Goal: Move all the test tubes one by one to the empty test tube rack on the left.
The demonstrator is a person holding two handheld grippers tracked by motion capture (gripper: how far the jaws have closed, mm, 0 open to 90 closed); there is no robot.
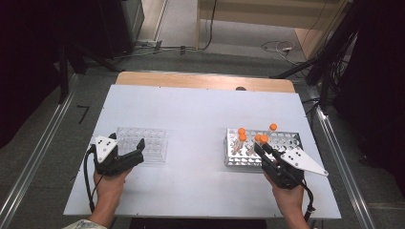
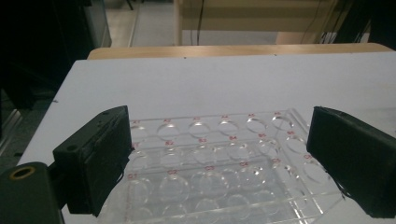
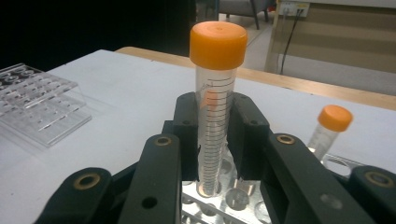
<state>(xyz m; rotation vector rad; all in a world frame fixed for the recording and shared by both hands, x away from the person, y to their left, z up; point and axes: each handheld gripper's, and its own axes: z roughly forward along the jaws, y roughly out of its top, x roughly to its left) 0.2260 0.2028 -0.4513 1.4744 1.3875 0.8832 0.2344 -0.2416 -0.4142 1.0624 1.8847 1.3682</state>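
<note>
My right gripper [image 3: 215, 109] is shut on a clear graduated tube with an orange cap [image 3: 218, 44]. The tube stands upright, its foot in a hole of the metal rack [image 3: 243, 200]. In the high view this gripper [image 1: 262, 146] reaches into the metal rack [image 1: 286, 139] from the near side, at the held tube [image 1: 263, 139]. My left gripper [image 1: 127, 144] stands open at the left part of the clear plastic rack [image 1: 150, 143]. In the left gripper view its jaws [image 2: 219, 140] stand wide on either side of the empty clear rack [image 2: 210, 182], whose round wells carry red labels.
Several more orange-capped tubes [image 1: 241, 131] stand in the metal rack, one leaning at its far right [image 3: 334, 121]. The clear rack [image 3: 37, 102] lies off to the left in the right gripper view. White table [image 1: 200, 109] with a wooden strip [image 1: 205, 80] along the far edge.
</note>
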